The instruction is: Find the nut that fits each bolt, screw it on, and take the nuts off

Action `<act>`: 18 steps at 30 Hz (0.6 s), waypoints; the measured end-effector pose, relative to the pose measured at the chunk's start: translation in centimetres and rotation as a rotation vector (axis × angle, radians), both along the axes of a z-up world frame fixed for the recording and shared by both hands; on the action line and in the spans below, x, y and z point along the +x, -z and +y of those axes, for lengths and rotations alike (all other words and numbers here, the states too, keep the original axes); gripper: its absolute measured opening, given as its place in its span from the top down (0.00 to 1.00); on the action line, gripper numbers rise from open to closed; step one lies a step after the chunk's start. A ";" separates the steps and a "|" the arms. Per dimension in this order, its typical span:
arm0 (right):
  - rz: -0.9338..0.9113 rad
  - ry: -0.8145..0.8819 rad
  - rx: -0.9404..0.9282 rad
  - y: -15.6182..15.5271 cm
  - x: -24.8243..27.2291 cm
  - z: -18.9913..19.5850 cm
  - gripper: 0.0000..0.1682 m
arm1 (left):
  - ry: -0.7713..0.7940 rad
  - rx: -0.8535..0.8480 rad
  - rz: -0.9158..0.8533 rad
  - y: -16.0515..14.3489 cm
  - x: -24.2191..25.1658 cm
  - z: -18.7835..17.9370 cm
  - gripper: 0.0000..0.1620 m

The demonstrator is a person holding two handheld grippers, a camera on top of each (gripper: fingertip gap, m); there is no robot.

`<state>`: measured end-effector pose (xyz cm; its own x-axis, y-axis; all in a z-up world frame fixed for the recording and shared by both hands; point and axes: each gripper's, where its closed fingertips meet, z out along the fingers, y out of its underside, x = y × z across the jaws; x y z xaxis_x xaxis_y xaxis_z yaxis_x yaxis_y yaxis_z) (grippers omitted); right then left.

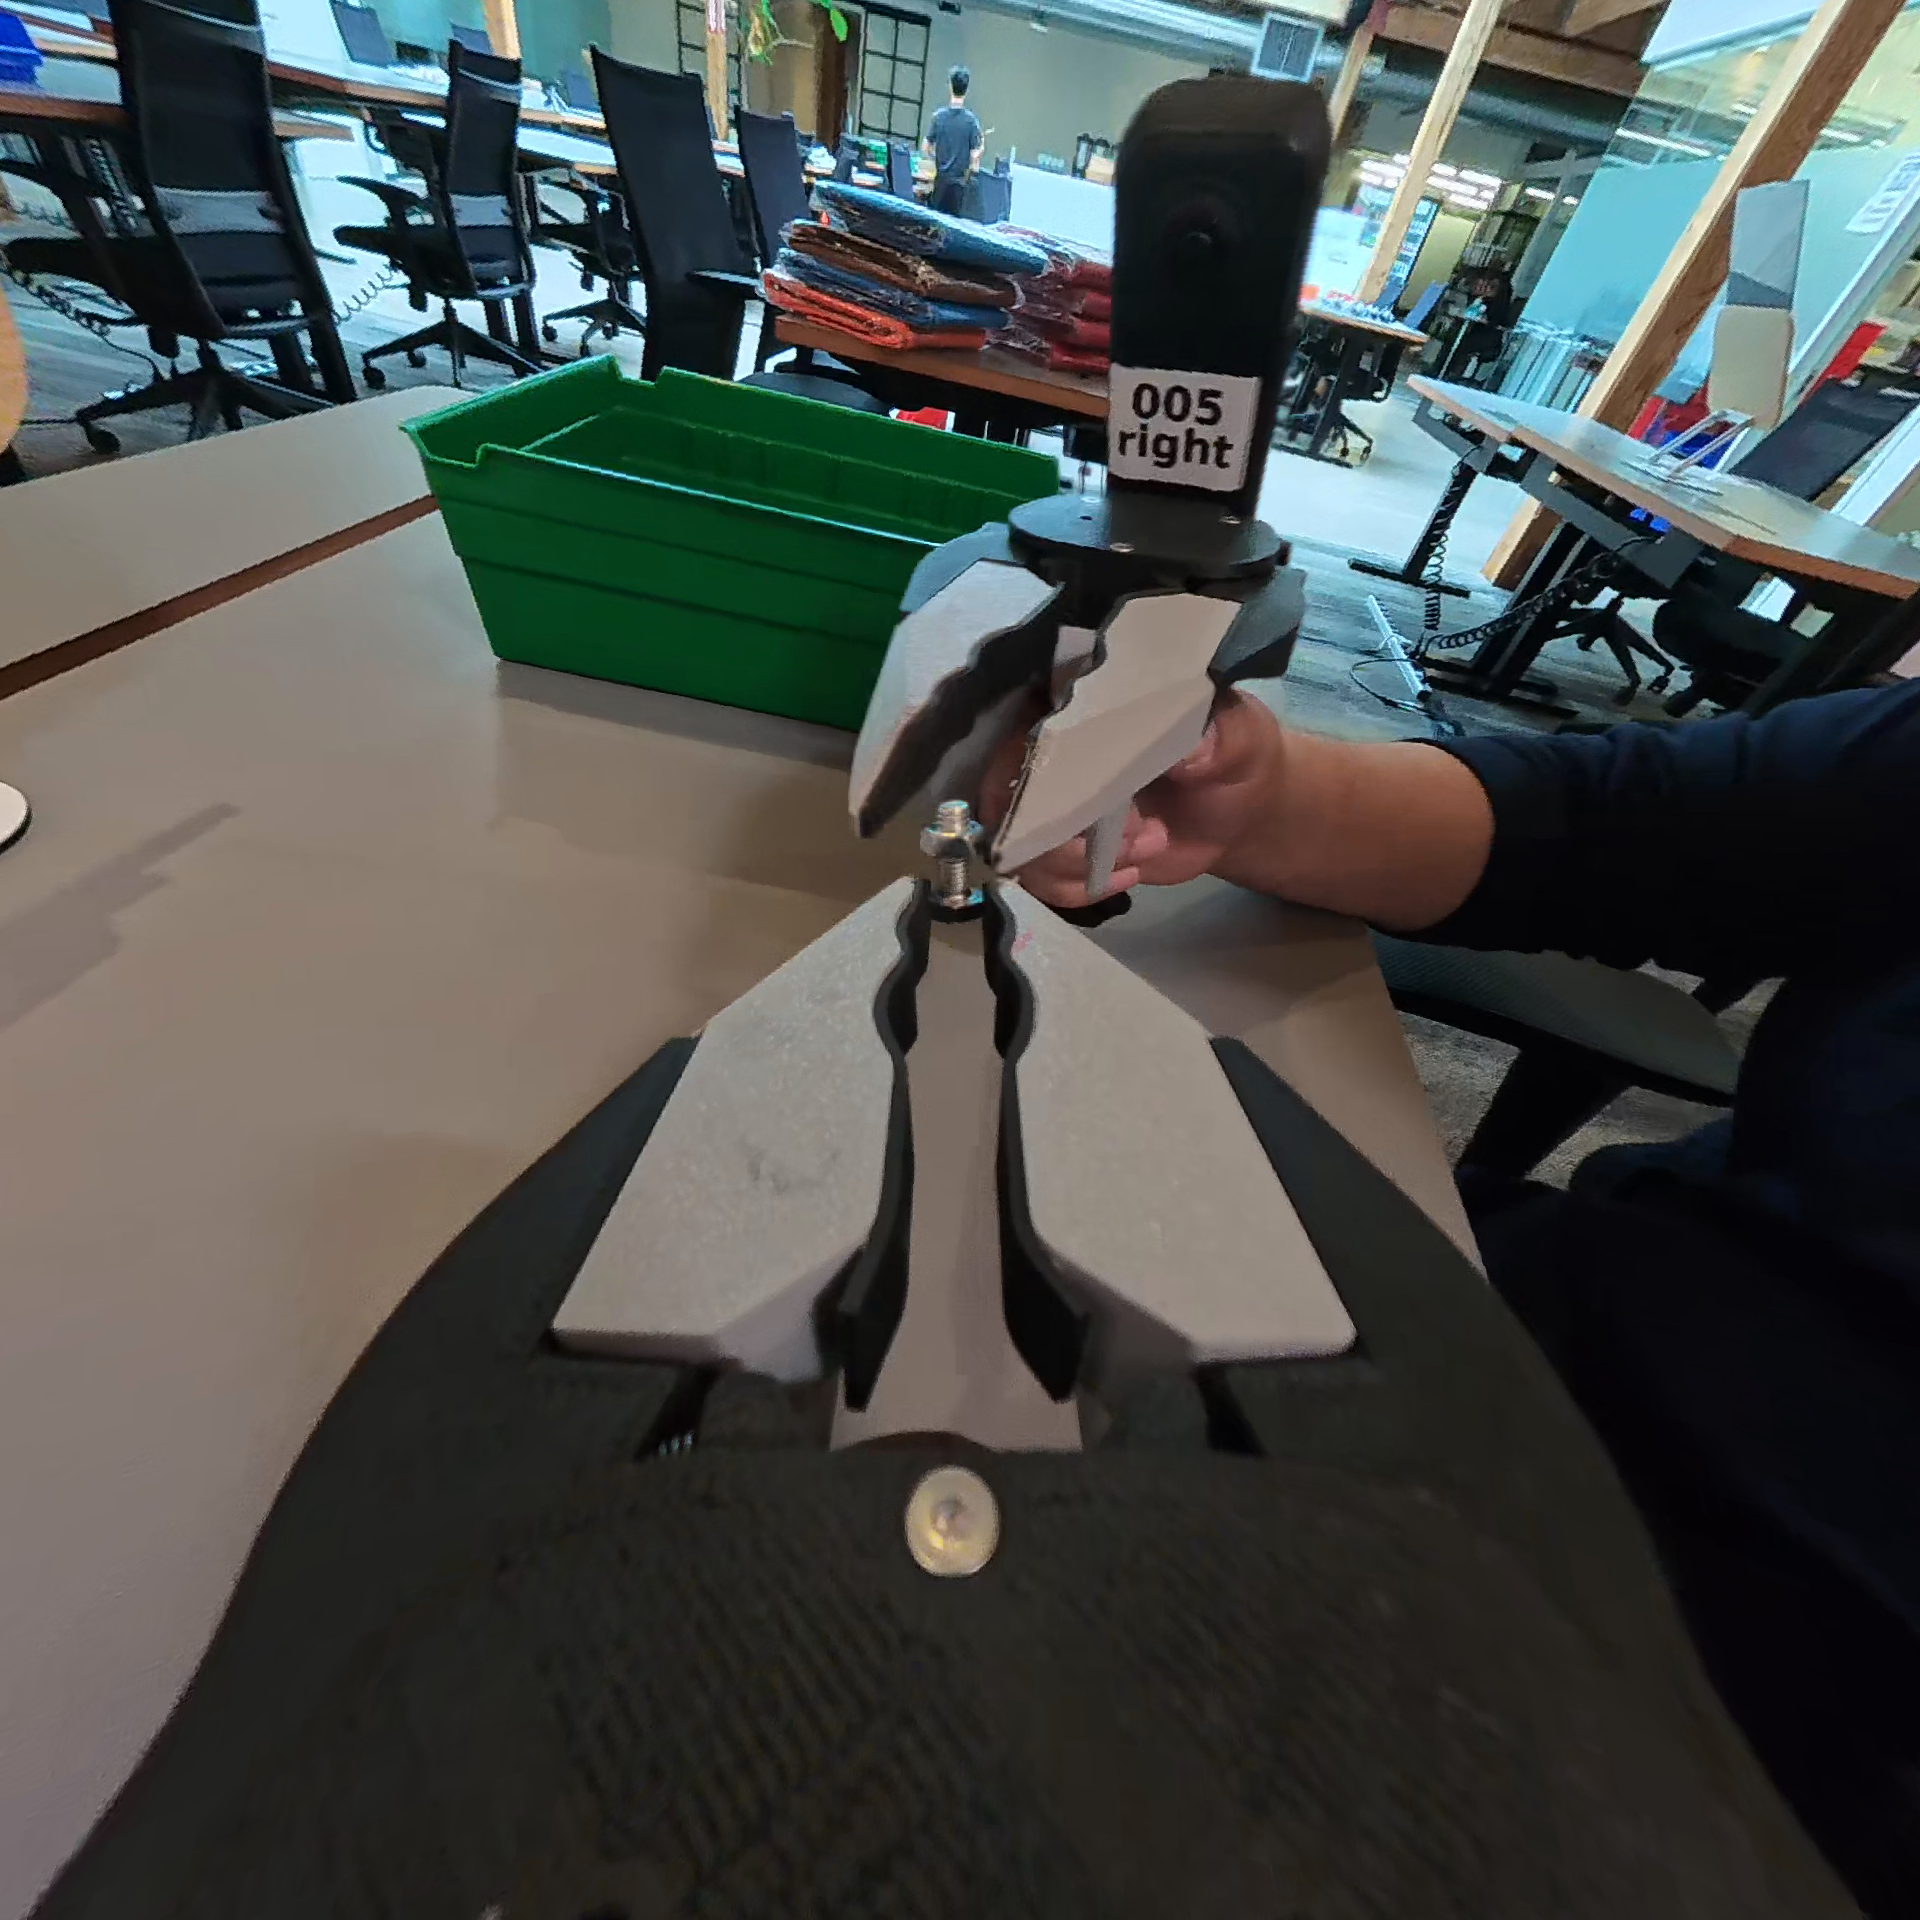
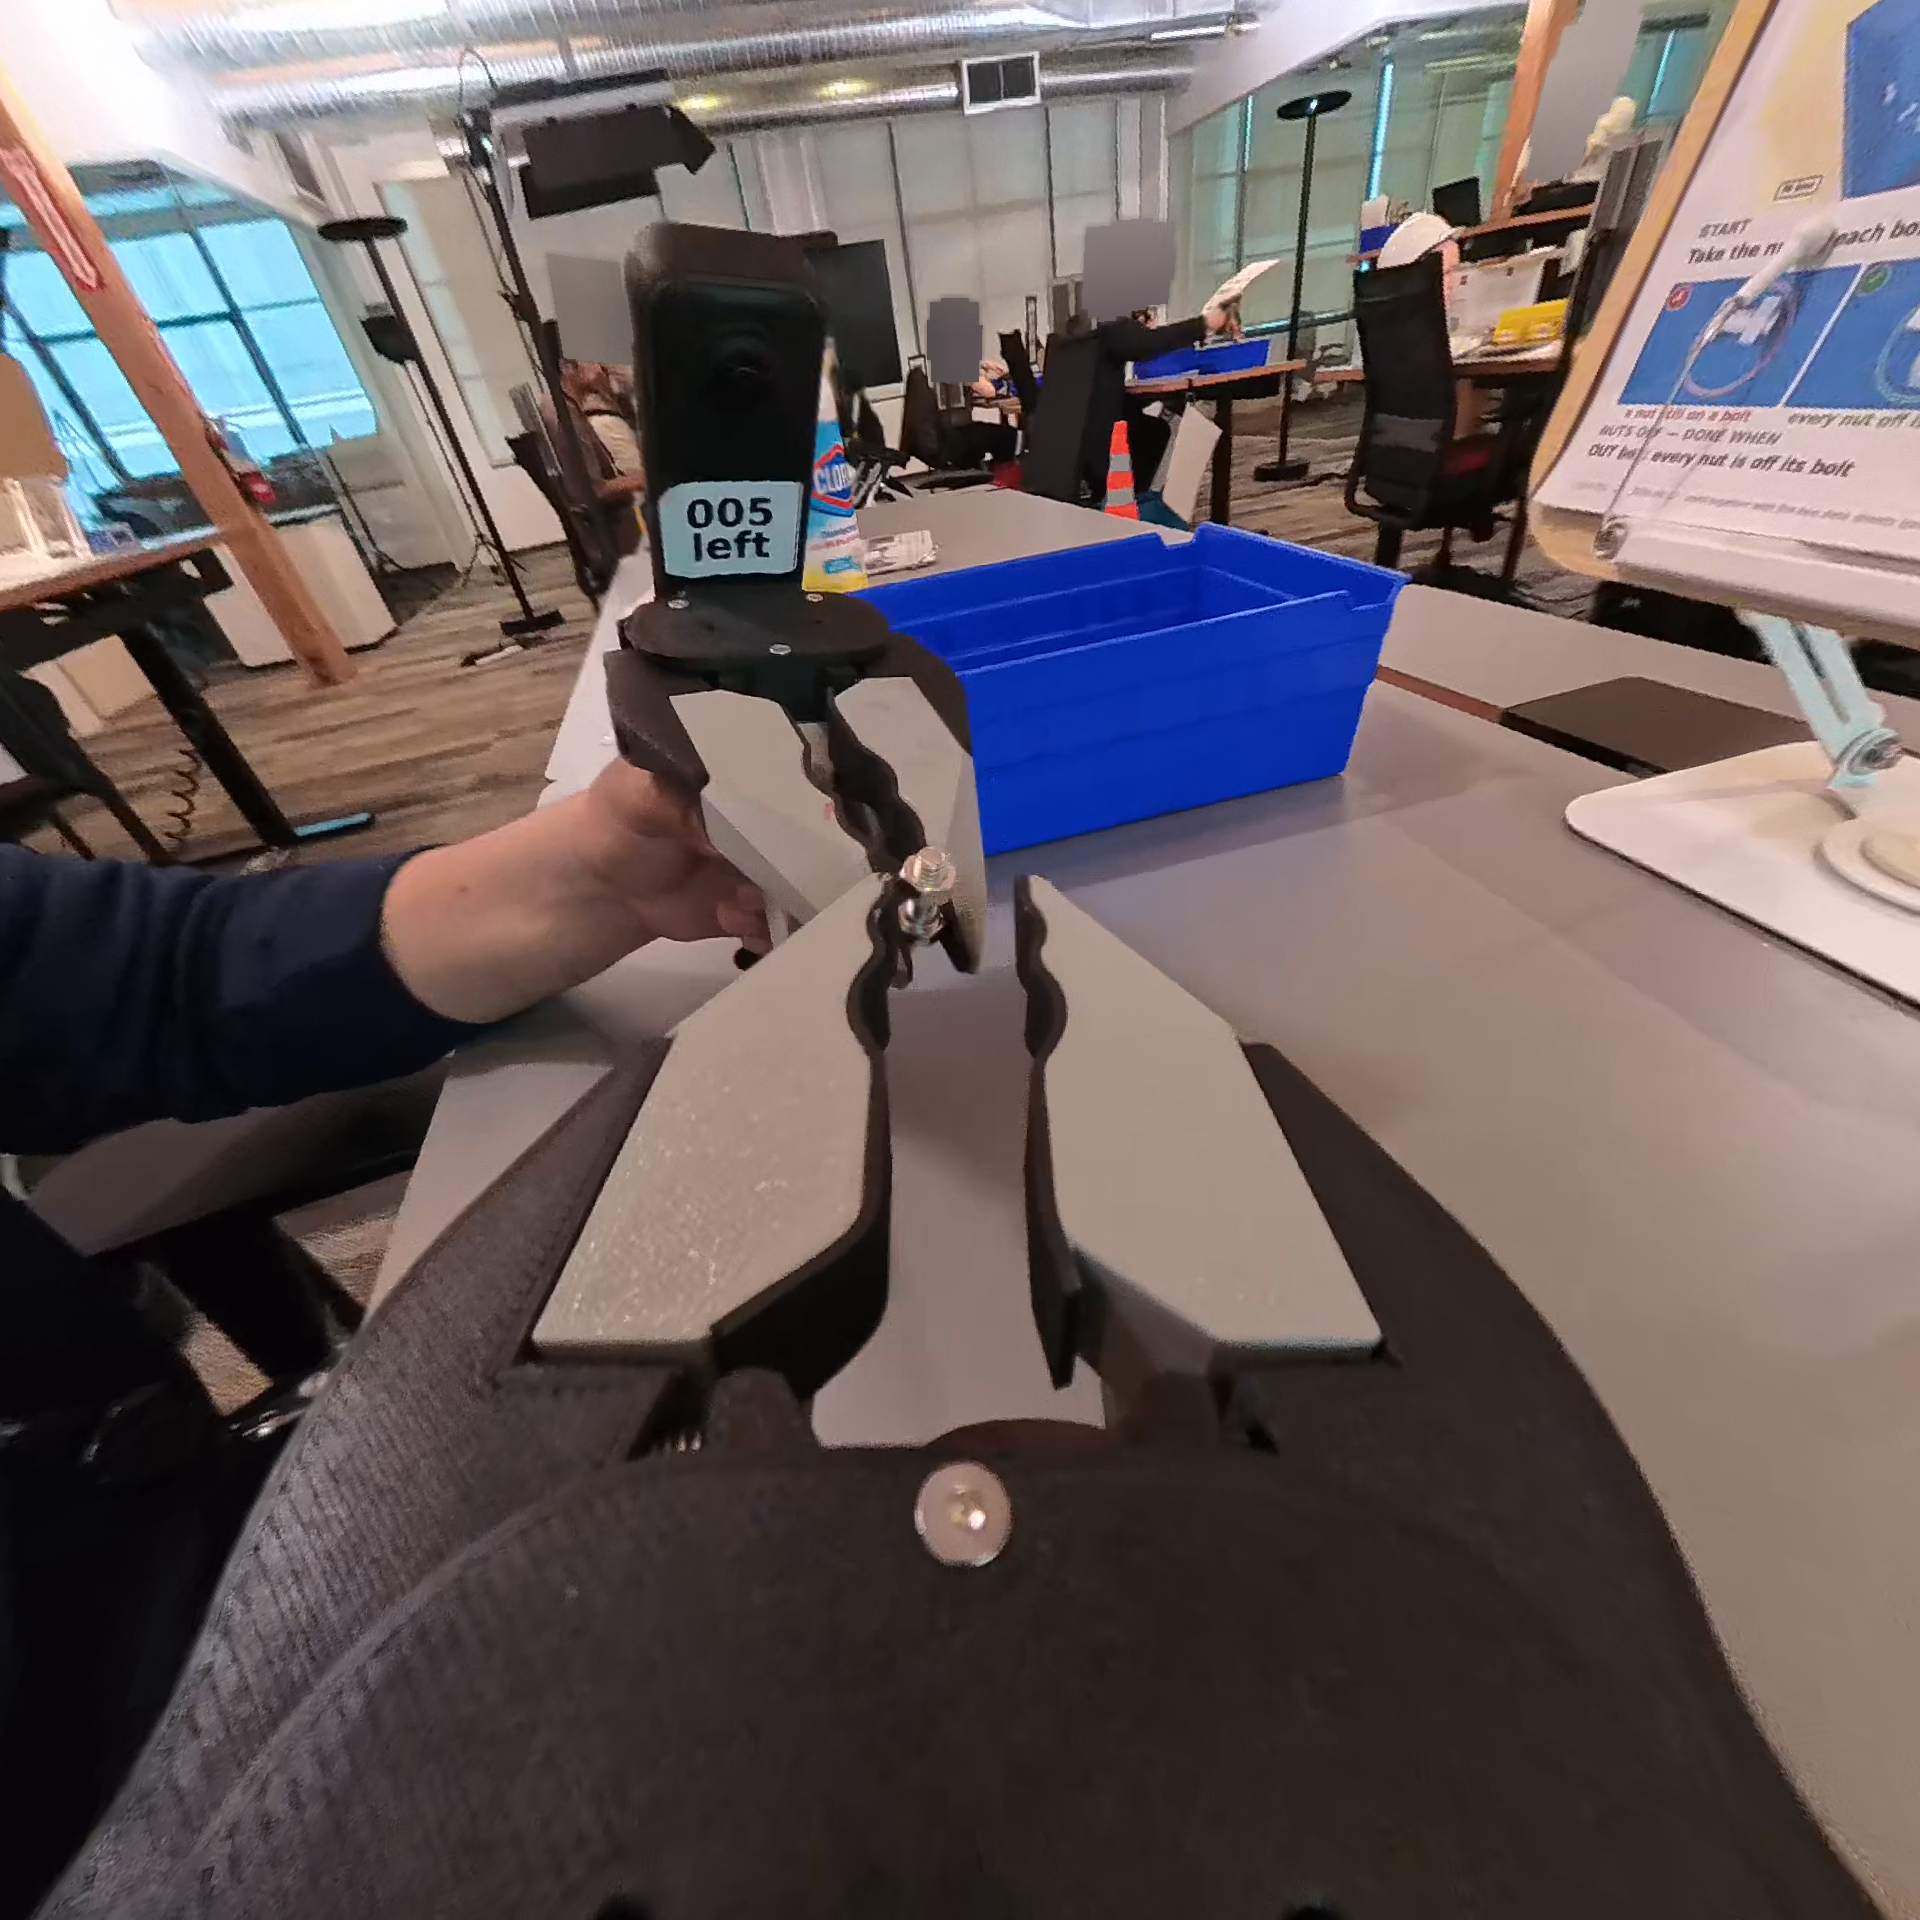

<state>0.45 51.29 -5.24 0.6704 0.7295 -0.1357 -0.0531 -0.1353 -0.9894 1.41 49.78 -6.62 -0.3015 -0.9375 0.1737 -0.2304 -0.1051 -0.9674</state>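
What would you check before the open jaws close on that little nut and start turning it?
1. Left gripper clamps the bolt at its base: ok.
2. Bolt points up, nut exposed above the jaws: ok.
3. Right gripper open wide enough: ok.
4. Nut sits centred between the right jaws: not ok, it is by one fingertip.
5. Nut size matches the bolt: cannot tell.
6. Green bin and blue bin stand apart from both grippers: ok.

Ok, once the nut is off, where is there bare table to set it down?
Bare table lies left of the left gripper, in front of the green bin. Another free patch lies between the blue bin and the white stand base. It is crowded around the bolt, where the right gripper closes in.
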 end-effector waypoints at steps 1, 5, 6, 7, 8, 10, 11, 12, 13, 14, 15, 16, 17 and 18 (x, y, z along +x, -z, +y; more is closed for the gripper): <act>0.015 -0.011 -0.014 0.0 0.1 0.0 0.89 | -0.003 0.005 -0.001 0.0 0.0 0.0 0.95; 0.025 0.033 -0.007 -0.2 1.3 0.4 0.95 | -0.010 -0.012 -0.020 -0.6 -0.3 0.4 0.95; 0.039 0.009 0.000 -0.6 1.0 0.0 0.94 | -0.020 -0.012 -0.016 -0.5 -0.2 0.6 0.95; 0.057 -0.014 0.006 -0.9 0.7 -0.3 0.92 | -0.023 -0.014 -0.010 -0.3 -0.2 0.7 0.95; 0.068 -0.037 0.009 -1.1 0.3 -0.5 0.90 | -0.021 -0.018 -0.009 -0.3 -0.1 0.6 0.95; 0.051 -0.047 0.013 -1.0 -0.2 -0.6 0.88 | -0.009 -0.017 -0.009 -0.2 0.0 0.3 0.95; 0.030 -0.028 0.012 -0.7 -0.3 -0.4 0.87 | 0.000 -0.010 -0.008 -0.2 0.0 0.0 0.95; 0.011 -0.011 0.005 -0.4 -0.2 -0.2 0.86 | 0.009 0.001 -0.007 -0.1 0.0 -0.2 0.95; 0.009 -0.007 -0.002 -0.2 -0.3 -0.1 0.85 | 0.018 0.011 -0.005 -0.1 0.0 -0.5 0.95; 0.026 -0.018 -0.005 -0.4 -0.3 -0.2 0.84 | 0.026 0.019 -0.007 -0.1 0.0 -0.7 0.95; 0.044 -0.025 -0.012 -0.5 -0.3 -0.2 0.83 | 0.030 0.018 -0.011 -0.2 0.0 -0.8 0.95; 0.054 -0.025 -0.018 -0.5 -0.1 -0.2 0.83 | 0.027 0.016 -0.015 -0.3 0.0 -0.7 0.95; 0.052 -0.018 -0.021 -0.5 0.1 -0.1 0.83 | 0.022 0.018 -0.020 -0.4 0.0 -0.6 0.95; 0.047 -0.014 -0.022 -0.5 0.2 0.0 0.83 | 0.014 0.024 -0.022 -0.5 -0.1 -0.5 0.95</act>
